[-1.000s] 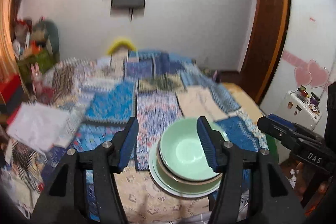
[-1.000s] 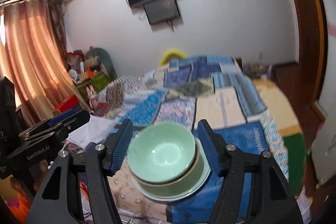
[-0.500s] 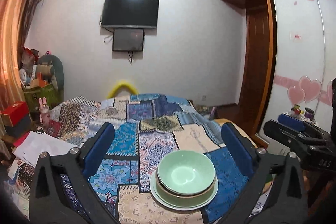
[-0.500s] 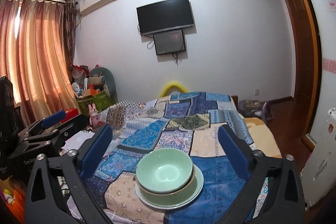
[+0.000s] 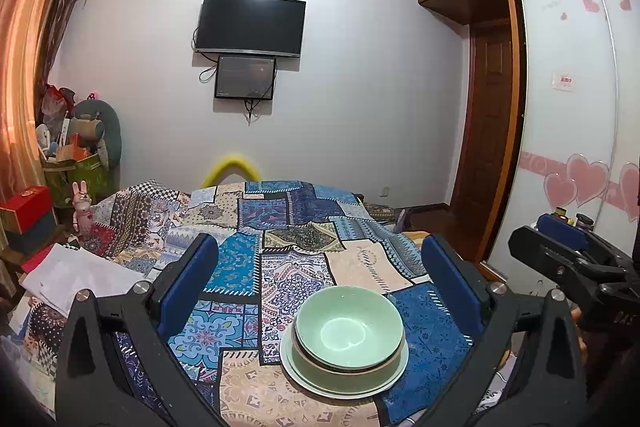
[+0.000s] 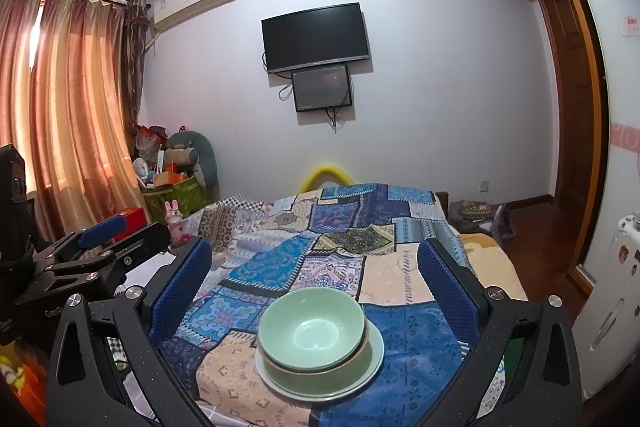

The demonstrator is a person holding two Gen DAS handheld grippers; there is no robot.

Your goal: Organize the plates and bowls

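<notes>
Patchwork bedspread (image 5: 280,227), stacked bowls (image 5: 349,327) unmoved, both claws wider, raised.

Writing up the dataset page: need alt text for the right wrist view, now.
A stack of pale green dishes, a bowl nested on a deeper bowl on a plate, sits on a patchwork bedspread between the open right gripper fingers, untouched. The left gripper shows at left.
</notes>
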